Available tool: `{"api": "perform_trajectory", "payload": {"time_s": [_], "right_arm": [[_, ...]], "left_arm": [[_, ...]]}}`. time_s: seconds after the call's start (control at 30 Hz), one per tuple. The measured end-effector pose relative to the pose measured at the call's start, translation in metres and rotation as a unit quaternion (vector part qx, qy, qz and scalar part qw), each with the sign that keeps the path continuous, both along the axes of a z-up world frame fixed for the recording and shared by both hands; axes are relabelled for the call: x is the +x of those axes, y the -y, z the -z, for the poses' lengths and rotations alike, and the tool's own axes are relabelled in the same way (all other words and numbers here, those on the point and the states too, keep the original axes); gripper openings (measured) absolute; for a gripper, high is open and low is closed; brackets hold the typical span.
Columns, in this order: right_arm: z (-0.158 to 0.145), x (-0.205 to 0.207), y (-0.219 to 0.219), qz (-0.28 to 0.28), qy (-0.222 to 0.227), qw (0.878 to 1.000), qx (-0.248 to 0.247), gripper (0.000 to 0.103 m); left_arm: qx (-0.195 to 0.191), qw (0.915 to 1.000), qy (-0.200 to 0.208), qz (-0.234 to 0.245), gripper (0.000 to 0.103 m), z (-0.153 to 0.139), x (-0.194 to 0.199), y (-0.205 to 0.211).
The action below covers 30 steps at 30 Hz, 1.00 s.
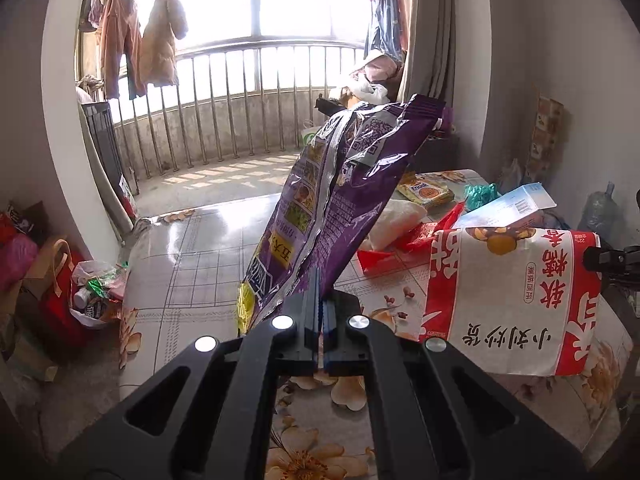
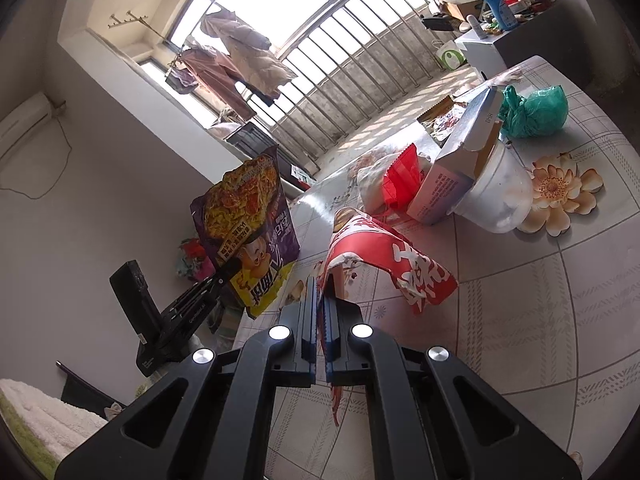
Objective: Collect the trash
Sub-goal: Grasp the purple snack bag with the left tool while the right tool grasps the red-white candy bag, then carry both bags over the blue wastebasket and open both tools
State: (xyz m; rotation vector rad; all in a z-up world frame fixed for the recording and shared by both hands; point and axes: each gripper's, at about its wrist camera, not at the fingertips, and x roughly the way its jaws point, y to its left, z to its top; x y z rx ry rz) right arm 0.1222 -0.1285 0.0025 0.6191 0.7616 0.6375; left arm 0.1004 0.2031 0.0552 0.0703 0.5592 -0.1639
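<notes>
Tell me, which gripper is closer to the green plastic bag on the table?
Probably the right. The right gripper, clamped on the red-and-white bag, is over the table with the green plastic bag beyond. The left gripper, holding the purple packet, sits farther off.

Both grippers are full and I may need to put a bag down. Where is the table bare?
Bare tablecloth lies left of the purple bag in the left gripper, toward the balcony-side edge. More lies below the flower print, right of the red bag in the right gripper. Crowded: around the blue box, tub and green bag.
</notes>
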Motion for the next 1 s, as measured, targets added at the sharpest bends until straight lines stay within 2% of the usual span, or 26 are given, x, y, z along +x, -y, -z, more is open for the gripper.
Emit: {"api": "perform_trajectory", "payload": {"time_s": [0.2, 0.3, 0.57, 0.73, 0.83, 1.0], "right_arm": [[-0.018, -0.022, 0.004, -0.001, 0.024, 1.000, 0.000, 0.003], [-0.026, -0.034, 0.008, 0.001, 0.032, 0.999, 0.005, 0.003], [-0.043, -0.078, 0.032, 0.022, 0.055, 0.998, 0.006, 0.003], [-0.053, -0.107, 0.057, 0.054, 0.068, 0.996, 0.010, 0.003], [-0.060, -0.125, 0.072, 0.082, 0.077, 0.994, 0.011, 0.003], [-0.077, -0.159, 0.107, 0.139, 0.103, 0.985, 0.010, 0.003]], "left_arm": [[-0.013, 0.9997, 0.015, 0.011, 0.000, -0.023, -0.014, -0.005], [-0.031, 0.9990, 0.022, 0.022, 0.000, -0.038, -0.022, -0.006], [-0.071, 0.9937, 0.035, 0.080, 0.000, -0.071, -0.047, 0.011], [-0.104, 0.9841, 0.032, 0.140, 0.000, -0.087, -0.055, 0.033], [-0.111, 0.9762, 0.037, 0.183, 0.000, -0.096, -0.061, 0.059], [-0.127, 0.9553, 0.049, 0.262, 0.000, -0.112, -0.070, 0.113]]}}
